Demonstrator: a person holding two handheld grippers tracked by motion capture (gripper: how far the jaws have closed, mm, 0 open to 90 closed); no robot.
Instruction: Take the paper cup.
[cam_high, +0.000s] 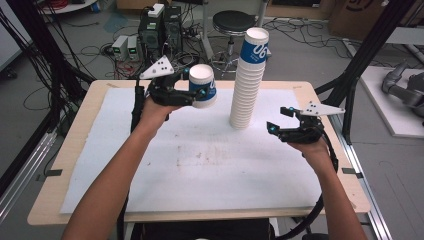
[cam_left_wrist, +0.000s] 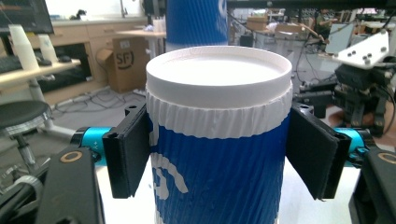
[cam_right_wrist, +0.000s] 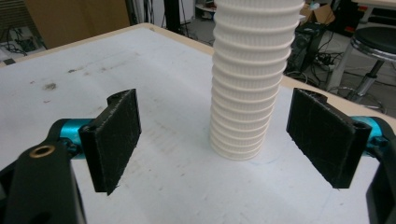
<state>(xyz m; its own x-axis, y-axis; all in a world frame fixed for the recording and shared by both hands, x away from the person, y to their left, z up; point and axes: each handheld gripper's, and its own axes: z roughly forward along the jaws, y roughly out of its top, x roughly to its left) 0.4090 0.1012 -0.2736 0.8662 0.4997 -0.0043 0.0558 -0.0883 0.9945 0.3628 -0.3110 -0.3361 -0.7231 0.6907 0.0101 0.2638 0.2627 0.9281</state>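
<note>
A white sheet is covering the wooden worktop (cam_high: 75, 150), and behind it, on the floor, a black stool (cam_high: 233, 22), computer boxes and many cables are standing.

The left claw (cam_high: 196, 85) is grasping a single paper cup (cam_high: 203, 86) by its two sides. The cup is blue with a white ridged band under its rim, and it is hanging in the air over the far left part of the worktop, apart from the surface. In the left gripper view the two black pads (cam_left_wrist: 127, 156) are pressing against the blue wall of the cup (cam_left_wrist: 217, 163), just under the white band, and the cup is standing upright between them.

The tall stack of cups (cam_high: 248, 82) is standing on the sheet near the far middle edge, to the right of the held cup and not touching it.

The right claw (cam_high: 277, 120) is released, with nothing between its jaws. It is hovering over the right side of the worktop, near the foot of the stack but apart from it. In the right gripper view the stack (cam_right_wrist: 250, 79) is rising between the two spread pads (cam_right_wrist: 114, 140), farther away.
</note>
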